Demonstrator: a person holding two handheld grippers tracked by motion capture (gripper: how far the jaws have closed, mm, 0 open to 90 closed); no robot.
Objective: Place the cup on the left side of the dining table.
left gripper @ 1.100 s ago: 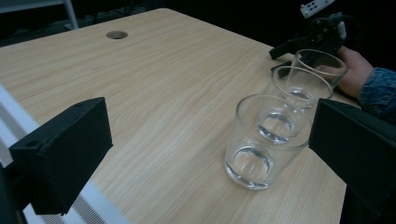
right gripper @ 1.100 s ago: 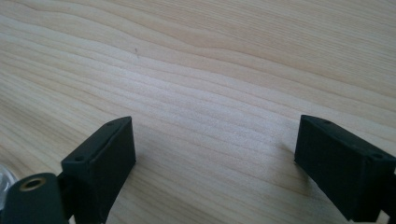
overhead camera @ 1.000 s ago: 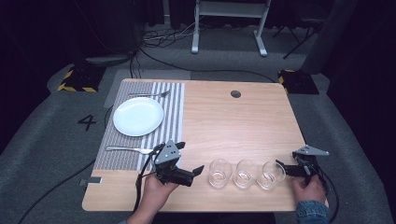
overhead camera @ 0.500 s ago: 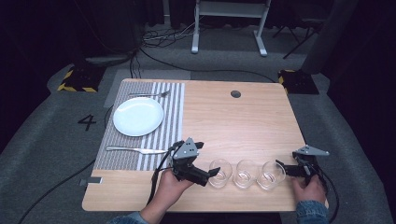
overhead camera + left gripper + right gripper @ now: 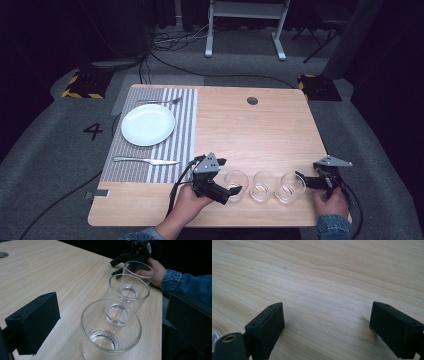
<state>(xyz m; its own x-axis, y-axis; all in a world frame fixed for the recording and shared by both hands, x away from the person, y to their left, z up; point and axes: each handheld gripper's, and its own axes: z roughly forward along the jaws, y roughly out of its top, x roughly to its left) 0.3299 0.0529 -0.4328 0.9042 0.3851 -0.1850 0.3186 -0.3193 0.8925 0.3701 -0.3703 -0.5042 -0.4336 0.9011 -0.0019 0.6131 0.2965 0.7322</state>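
Three empty clear glasses stand in a row near the table's front edge: the left glass (image 5: 236,180) (image 5: 111,330), the middle glass (image 5: 264,185) (image 5: 128,293) and the right glass (image 5: 292,186) (image 5: 138,270). My left gripper (image 5: 229,185) (image 5: 112,322) is open, with one jaw on each side of the left glass, not pressing on it. My right gripper (image 5: 306,181) (image 5: 329,327) is open just right of the right glass. It rests low over bare wood with nothing between its jaws.
A striped placemat (image 5: 182,130) at the left holds a white plate (image 5: 148,124), a fork (image 5: 160,101) behind it and a knife (image 5: 145,161) in front. A cable hole (image 5: 252,100) sits at the back of the wooden table (image 5: 260,135).
My left gripper has slid right from beside the placemat to the left glass, and its jaws now straddle that glass. The right gripper and the glasses have stayed put.
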